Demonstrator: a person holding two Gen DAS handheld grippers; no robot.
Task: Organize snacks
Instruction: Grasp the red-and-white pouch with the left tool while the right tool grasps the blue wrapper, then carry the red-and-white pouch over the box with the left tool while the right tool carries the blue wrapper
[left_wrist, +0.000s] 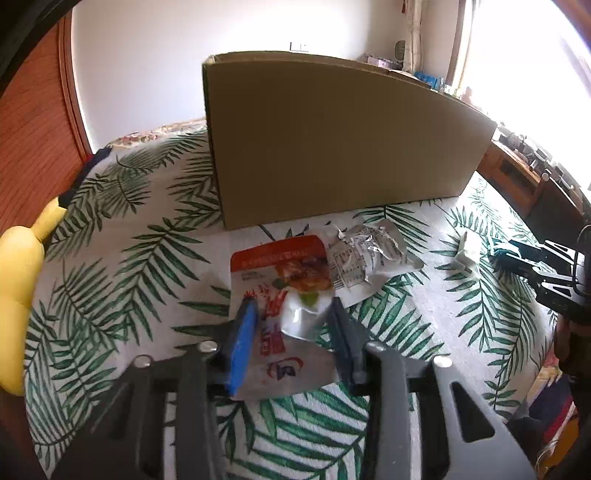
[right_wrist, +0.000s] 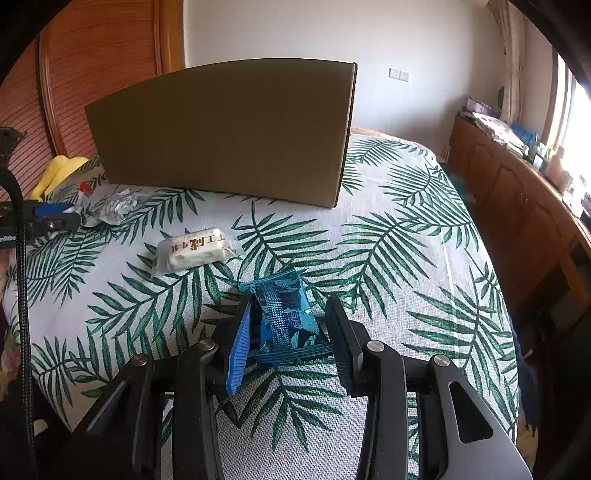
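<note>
A red-and-white snack pouch (left_wrist: 280, 291) lies on the leaf-print cloth in front of a big cardboard box (left_wrist: 332, 140). My left gripper (left_wrist: 293, 314) is open, its fingers on either side of the pouch's lower part. A silver packet (left_wrist: 369, 258) lies just right of the pouch. My right gripper (right_wrist: 290, 314) is open around a blue snack packet (right_wrist: 288, 314) lying on the cloth. A white wrapped cake (right_wrist: 194, 249) lies to its left, before the box (right_wrist: 229, 133).
A yellow plush toy (left_wrist: 18, 280) sits at the left edge of the bed. A wooden headboard (right_wrist: 92, 66) stands behind the box. A wooden cabinet (right_wrist: 517, 192) with clutter runs along the right. The other gripper shows at the left wrist view's right edge (left_wrist: 546, 273).
</note>
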